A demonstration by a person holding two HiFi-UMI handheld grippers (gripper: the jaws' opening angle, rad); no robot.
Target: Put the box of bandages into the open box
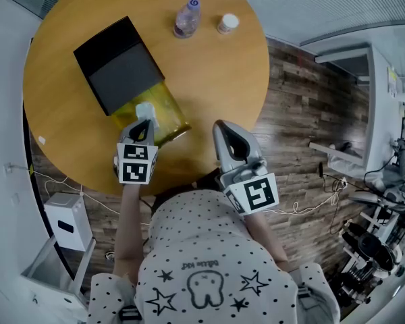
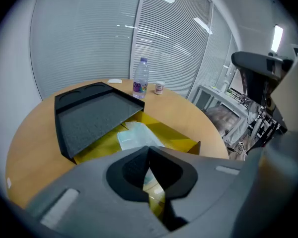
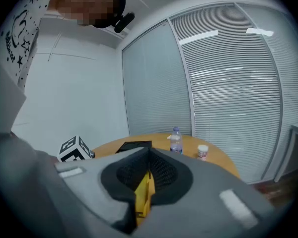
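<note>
Left gripper (image 1: 143,123) hovers over the near end of the yellow open box (image 1: 177,121), jaws pressed together, nothing pinched. The pale box of bandages (image 1: 146,109) lies inside the open box, just beyond the jaw tips. Right gripper (image 1: 223,125) is beside the box's right corner, apart from it, jaws together. The black lid (image 1: 118,66) lies beyond.

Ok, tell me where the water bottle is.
In the head view, the water bottle stands at the far edge of the round table, just left of a small white jar.
</note>
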